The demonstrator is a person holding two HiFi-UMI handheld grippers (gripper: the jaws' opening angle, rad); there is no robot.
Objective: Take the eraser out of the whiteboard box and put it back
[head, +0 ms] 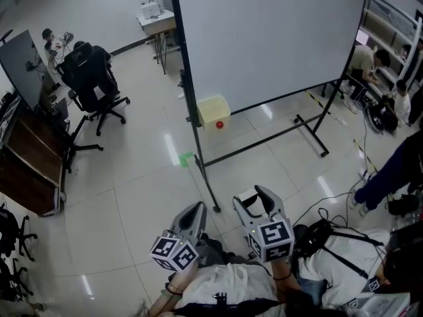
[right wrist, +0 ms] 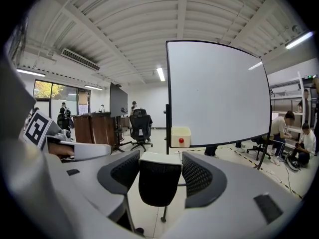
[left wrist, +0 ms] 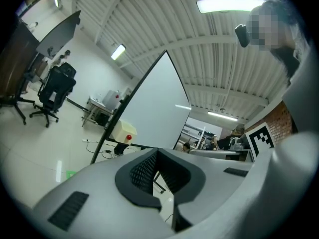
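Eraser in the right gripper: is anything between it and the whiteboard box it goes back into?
Nothing visible does. The right gripper holds the eraser, and the box shows unobstructed beyond it, beside the whiteboard stand's post. Only bare floor and the stand's low foot lie between.

The floor (head: 132, 197) is glossy tile. The whiteboard (head: 264, 38) is smooth, framed in black metal. The box (head: 213, 109) looks plastic. The right tongs (right wrist: 160, 156) show matt grey plastic with dimpled dark pads (right wrist: 194, 176).
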